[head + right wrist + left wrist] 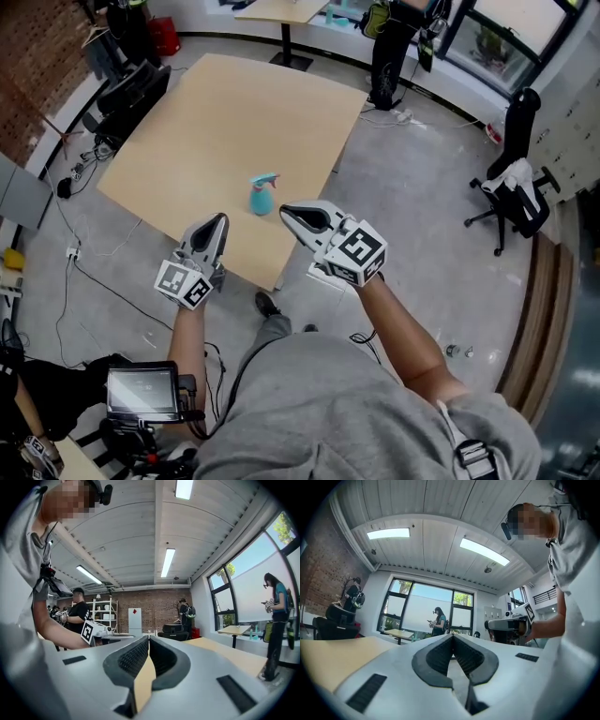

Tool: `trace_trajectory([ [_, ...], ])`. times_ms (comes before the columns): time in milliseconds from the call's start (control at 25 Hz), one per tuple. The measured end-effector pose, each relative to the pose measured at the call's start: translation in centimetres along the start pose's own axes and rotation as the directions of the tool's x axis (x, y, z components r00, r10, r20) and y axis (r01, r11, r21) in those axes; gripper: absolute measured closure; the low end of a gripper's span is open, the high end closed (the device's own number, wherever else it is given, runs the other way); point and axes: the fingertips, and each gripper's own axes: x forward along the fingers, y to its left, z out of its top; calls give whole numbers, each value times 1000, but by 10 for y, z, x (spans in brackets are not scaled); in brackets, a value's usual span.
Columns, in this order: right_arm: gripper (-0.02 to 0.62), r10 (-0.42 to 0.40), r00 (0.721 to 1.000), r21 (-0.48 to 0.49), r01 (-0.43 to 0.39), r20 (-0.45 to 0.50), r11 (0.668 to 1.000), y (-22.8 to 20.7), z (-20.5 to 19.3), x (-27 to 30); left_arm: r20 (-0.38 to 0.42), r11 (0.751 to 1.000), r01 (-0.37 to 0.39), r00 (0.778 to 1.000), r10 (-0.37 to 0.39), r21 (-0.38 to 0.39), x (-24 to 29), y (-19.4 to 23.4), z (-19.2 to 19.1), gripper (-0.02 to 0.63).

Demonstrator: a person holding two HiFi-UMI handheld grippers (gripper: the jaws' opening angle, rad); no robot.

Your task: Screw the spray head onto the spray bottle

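At the near edge of a pale wooden tabletop [187,131], a person holds two tools level in the air, short of the work. The left hand-held gripper [220,223] has its jaws pressed together on nothing, and the right hand-held gripper [285,212] is likewise closed and empty. The small spray bottle [262,198] looks like light, stiff plastic, likely to tip or spin on the smooth wood. One gripper would best clamp its rounded body while the other takes the spray head [266,177] by its collar (not the thin trigger). The bottle is teal, squat and upright. It stands alone near the tabletop's near edge, just beyond and between the two grippers' tips. The paler blue head sits on top, but whether it is threaded on cannot be told.
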Motion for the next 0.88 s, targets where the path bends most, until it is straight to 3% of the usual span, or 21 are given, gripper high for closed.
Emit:
trace_trajectory([
  [240,588,14,997,-2,-14,-71,1000,-32,-12,62,-62,996,68,996,-71,-55,26,60,-26,600],
  [440,580,26,964,-138,-65,-263,988,-39,-39,145,-131,978,175,973,-190,-114,28,126,-72,595],
  [480,566,29,953,-164,-82,-301,983,-45,-46,155,-147,974,188,968,-206,-124,32,134,-85,581],
  [520,504,36,941,-183,-103,-335,978,-51,-53,163,-166,971,197,962,-218,-135,37,140,-98,530],
  [560,437,46,928,-198,-127,-370,972,-57,-61,171,-188,969,202,956,-227,-145,42,146,-112,470],
  [720,431,108,846,-218,-254,-522,942,-84,-118,185,-256,963,223,932,-256,-151,72,151,-175,340],
  [880,431,143,709,-247,-417,-691,875,-123,-194,198,-327,954,280,896,-300,-109,111,157,-241,274],
])
